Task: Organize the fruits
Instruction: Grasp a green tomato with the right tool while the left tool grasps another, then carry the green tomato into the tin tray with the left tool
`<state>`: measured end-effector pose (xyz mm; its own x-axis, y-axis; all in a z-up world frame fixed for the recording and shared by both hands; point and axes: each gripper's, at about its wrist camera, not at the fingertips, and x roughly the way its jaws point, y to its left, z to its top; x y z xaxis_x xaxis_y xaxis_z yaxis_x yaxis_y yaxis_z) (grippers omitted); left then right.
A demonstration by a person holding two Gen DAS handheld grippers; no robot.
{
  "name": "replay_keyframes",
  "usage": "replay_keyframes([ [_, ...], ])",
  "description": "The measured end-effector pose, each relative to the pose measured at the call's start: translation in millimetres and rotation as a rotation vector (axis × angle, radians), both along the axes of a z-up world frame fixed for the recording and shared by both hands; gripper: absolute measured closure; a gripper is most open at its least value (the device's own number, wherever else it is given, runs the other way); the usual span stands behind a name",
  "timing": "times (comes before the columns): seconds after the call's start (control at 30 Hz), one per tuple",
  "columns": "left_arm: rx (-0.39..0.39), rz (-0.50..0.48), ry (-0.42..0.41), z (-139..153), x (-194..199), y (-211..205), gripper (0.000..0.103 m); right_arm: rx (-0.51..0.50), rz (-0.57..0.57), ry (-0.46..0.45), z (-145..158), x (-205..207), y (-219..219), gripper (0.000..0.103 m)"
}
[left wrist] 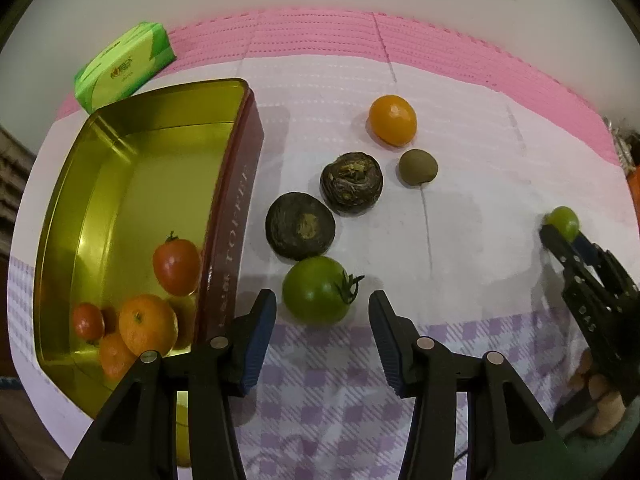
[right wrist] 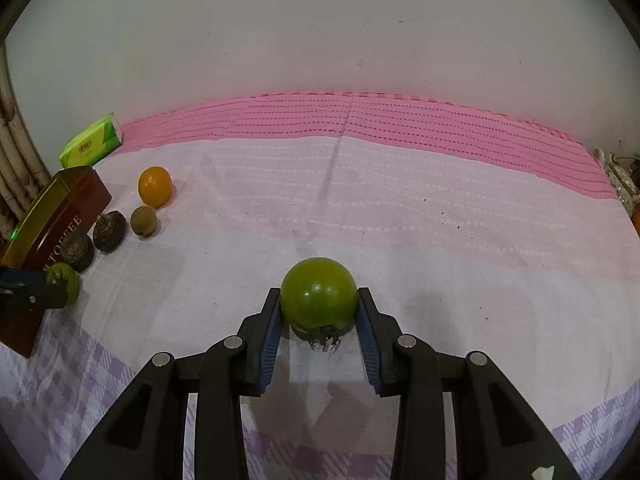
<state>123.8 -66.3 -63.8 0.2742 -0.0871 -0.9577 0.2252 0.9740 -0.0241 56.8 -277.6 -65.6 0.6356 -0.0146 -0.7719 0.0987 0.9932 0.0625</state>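
I see a cloth [right wrist: 400, 216] bearing a tin [left wrist: 236, 184], tissue pack [left wrist: 124, 66], orange fruit [left wrist: 393, 120] and green tomato [left wrist: 316, 291].

You can't read the blurred print on the green tissue pack [left wrist: 125, 65], your left gripper's black finger [right wrist: 34, 294] covers part of the small green tomato [right wrist: 66, 280], and the orange object [right wrist: 636, 220] is cut off.
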Motion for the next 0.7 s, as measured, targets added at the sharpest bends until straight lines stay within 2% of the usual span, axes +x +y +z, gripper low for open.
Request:
replay_keyframes([
  [0.13,0.025,-0.01,-0.002,-6.1,4.9,-4.0,0.065,0.003,0.001,0.0,-0.4,2.8,2.1,0.069],
  [0.4,0.004,-0.037,-0.025,-3.1,-4.0,-1.1,0.066,-0.002,0.001,0.002,-0.4,3.7,2.5,0.069],
  [0.53,-0.026,-0.043,-0.052,13.9,-10.2,1.2,0.066,-0.012,0.001,0.004,-1.1,3.4,3.9,0.069],
  [0.7,-0.034,-0.031,-0.148,50.6,-8.6,18.9,0.066,-0.023,0.002,0.007,-1.6,3.9,5.0,0.069],
])
